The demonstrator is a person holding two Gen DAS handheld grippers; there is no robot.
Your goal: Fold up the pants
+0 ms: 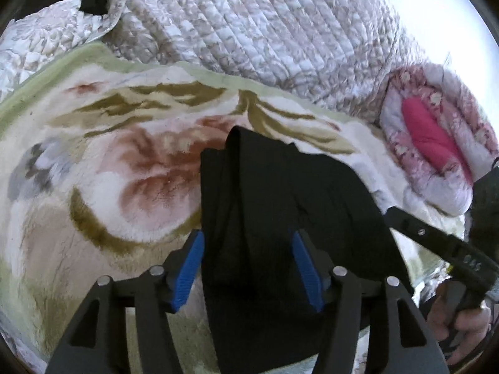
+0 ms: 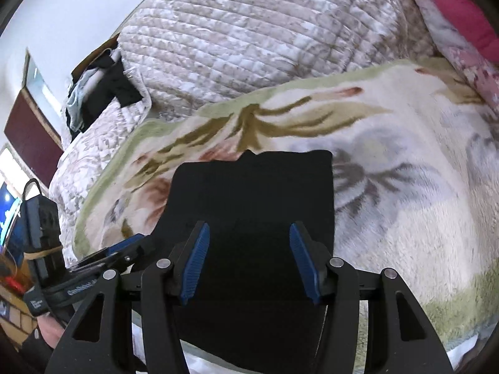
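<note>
The black pants (image 1: 280, 218) lie in a folded stack on a floral fleece blanket (image 1: 109, 171). My left gripper (image 1: 248, 268) is open above the near end of the pants, blue pads on either side of the cloth, not clamped. In the right wrist view the pants (image 2: 255, 193) look flat and rectangular. My right gripper (image 2: 249, 261) is open over their near part, jaws wide apart. The right gripper's arm (image 1: 436, 243) shows at the right of the left wrist view; the left gripper (image 2: 103, 255) shows at the lower left of the right wrist view.
A quilted grey-white comforter (image 1: 265, 25) is heaped behind the blanket. A pink floral pillow (image 1: 436, 143) lies to the right. Dark clothes (image 2: 103, 93) sit at the bed's far left corner. A dark wooden cabinet (image 2: 28, 134) stands beyond.
</note>
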